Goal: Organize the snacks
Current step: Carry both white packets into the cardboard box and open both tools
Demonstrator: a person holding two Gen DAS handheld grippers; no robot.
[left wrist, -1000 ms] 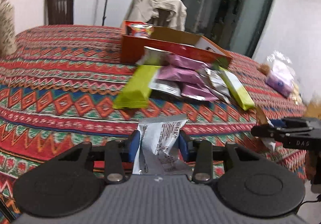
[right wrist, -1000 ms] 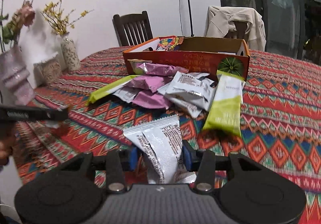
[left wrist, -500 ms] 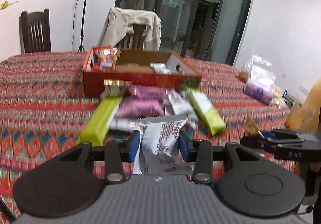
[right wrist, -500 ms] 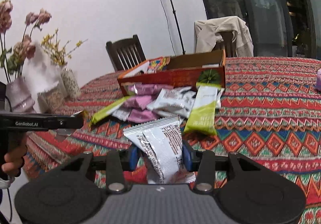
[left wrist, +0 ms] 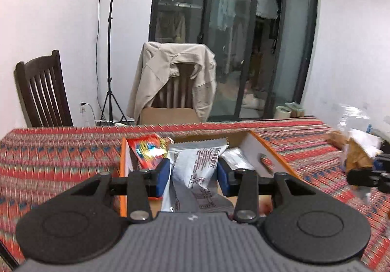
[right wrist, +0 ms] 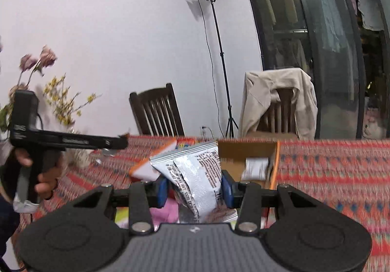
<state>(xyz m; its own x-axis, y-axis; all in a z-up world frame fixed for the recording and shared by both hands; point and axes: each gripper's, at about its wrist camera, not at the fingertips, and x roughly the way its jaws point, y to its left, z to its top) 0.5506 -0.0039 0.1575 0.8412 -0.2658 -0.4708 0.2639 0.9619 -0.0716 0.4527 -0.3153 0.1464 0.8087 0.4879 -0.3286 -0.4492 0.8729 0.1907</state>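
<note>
My left gripper is shut on a silver snack packet and holds it over the near end of the open orange cardboard box. A red snack bag and a silver packet lie in the box. My right gripper is shut on another silver snack packet, held above the snack pile just short of the box. Pink packets show under the right gripper. The left gripper also shows in the right wrist view, and the right gripper at the left wrist view's right edge.
The table carries a red patterned cloth. A clear bag of snacks lies at the right. Vases with flowers stand at the left. Two chairs, one draped with a beige jacket, stand behind the table.
Both grippers have risen and moved forward toward the box with their packets. The left one now sits over the box; the snack pile has dropped out of its view.
</note>
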